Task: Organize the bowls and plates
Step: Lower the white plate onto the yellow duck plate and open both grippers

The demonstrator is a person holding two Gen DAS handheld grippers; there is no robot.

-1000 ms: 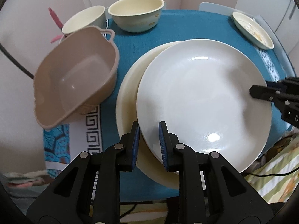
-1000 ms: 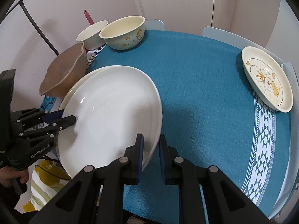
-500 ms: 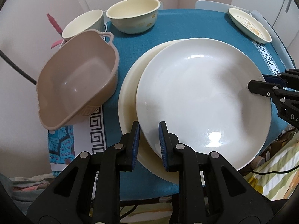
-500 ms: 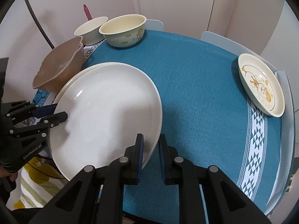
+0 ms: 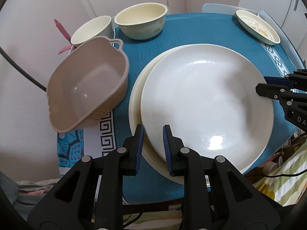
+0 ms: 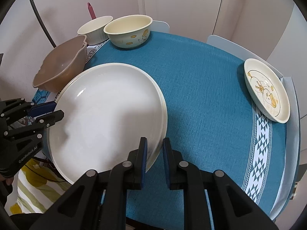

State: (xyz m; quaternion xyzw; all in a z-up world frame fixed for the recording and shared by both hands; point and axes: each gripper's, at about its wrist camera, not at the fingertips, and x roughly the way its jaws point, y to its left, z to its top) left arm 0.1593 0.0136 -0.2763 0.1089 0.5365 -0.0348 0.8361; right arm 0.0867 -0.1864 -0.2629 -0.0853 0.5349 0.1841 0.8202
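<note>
The white plate (image 5: 207,103) sits on top of a cream plate (image 5: 137,95), and you have it pinched from both sides. Your left gripper (image 5: 153,143) has its two blue-padded fingers astride the near rim; from this angle it is hard to tell whether the left finger also takes in the cream plate's edge or only the white one's. Your right gripper (image 6: 154,153) bites the opposite rim in the same way, one finger over the plate face and one outside it. Both pairs of jaws stand narrow, closed onto the rim.

In the right wrist view the white plate (image 6: 107,115) overhangs the near edge of the table, with only a thin arc of the cream plate (image 6: 163,103) showing at its right side. The stack lies on the blue tablecloth (image 6: 201,88), toward the table's left side as that camera sees it.

Just beside the plates stands a tan plastic basin (image 5: 86,90), tilted, its rim jutting past the table edge. Behind it are a cream bowl (image 5: 141,24) with small yellow prints and a plain white bowl (image 5: 92,29), touching or nearly so. Well apart, at the far side of the cloth, rests a small dish (image 6: 266,93) with a cartoon picture, by the white patterned band.
</note>
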